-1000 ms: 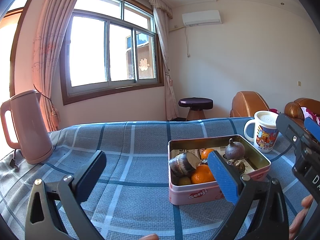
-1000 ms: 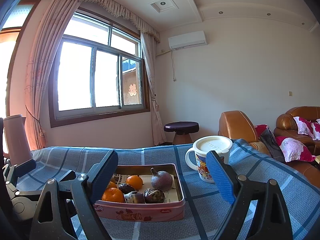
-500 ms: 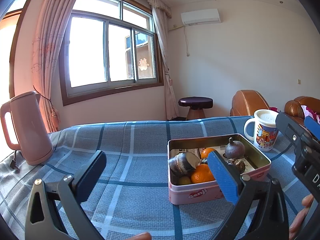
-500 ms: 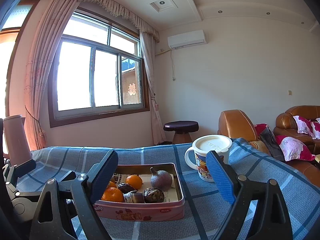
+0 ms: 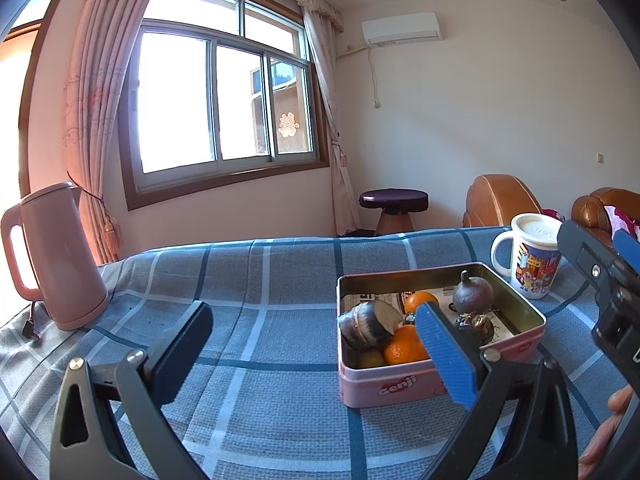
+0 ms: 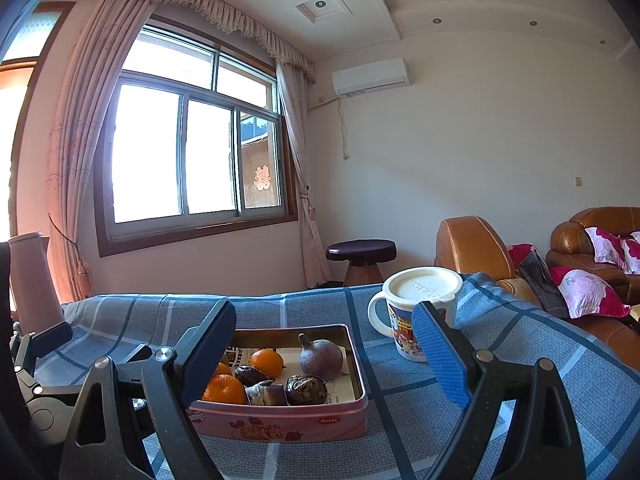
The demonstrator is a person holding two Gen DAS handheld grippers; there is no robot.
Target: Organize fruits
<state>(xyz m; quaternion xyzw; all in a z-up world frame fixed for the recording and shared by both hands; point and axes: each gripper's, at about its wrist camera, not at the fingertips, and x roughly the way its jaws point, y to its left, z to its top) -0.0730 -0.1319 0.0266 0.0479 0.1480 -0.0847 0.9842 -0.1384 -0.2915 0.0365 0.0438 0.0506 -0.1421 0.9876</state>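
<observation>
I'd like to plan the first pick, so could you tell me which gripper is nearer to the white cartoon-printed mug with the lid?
Right. The right gripper points almost at the white cartoon-printed mug, its blue finger overlapping it; the left gripper sits farther away, across the pink tin.

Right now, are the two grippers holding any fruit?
Left gripper: open, holding nothing.
Right gripper: open, holding nothing.

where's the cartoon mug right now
The cartoon mug stands on the blue checked cloth, just right of and behind the pink tin of fruit; in the left wrist view it sits far right.
</observation>
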